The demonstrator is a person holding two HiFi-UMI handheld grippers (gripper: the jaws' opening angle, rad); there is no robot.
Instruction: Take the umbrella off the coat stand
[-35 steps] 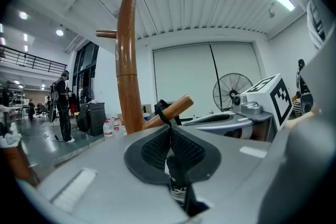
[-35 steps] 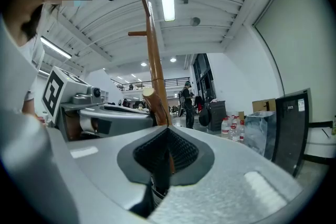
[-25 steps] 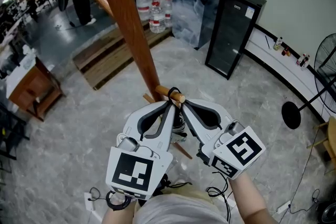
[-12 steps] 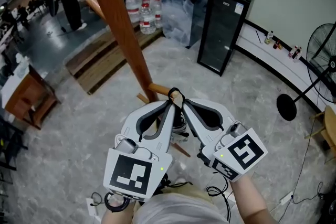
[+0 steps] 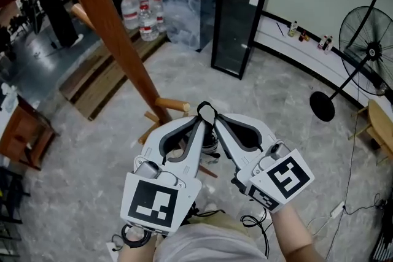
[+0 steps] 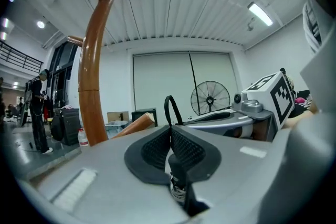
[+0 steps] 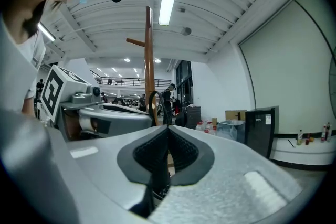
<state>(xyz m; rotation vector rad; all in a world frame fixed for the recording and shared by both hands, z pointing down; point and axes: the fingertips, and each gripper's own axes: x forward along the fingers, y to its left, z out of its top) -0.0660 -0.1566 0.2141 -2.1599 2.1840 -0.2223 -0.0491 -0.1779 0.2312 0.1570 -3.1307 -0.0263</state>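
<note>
Head view: left gripper point(image 5: 199, 121) and right gripper point(image 5: 216, 121) both clamp the thin black strap loop point(image 5: 207, 108) of the umbrella point(image 5: 209, 143). Its bundled body hangs beneath them.

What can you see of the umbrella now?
Only bits of the umbrella show: its black strap loop stands upright above the meeting tips of the left gripper and right gripper, both shut on it. Beneath, between the jaws, a dark stem and a pale patterned part, mostly hidden. The loop is clear of the wooden peg.

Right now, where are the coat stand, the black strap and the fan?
coat stand point(image 5: 123, 40): head view, middle of pole.
strap point(image 5: 207, 104): head view, top of loop.
fan point(image 5: 372, 49): head view, its round grille.
</note>
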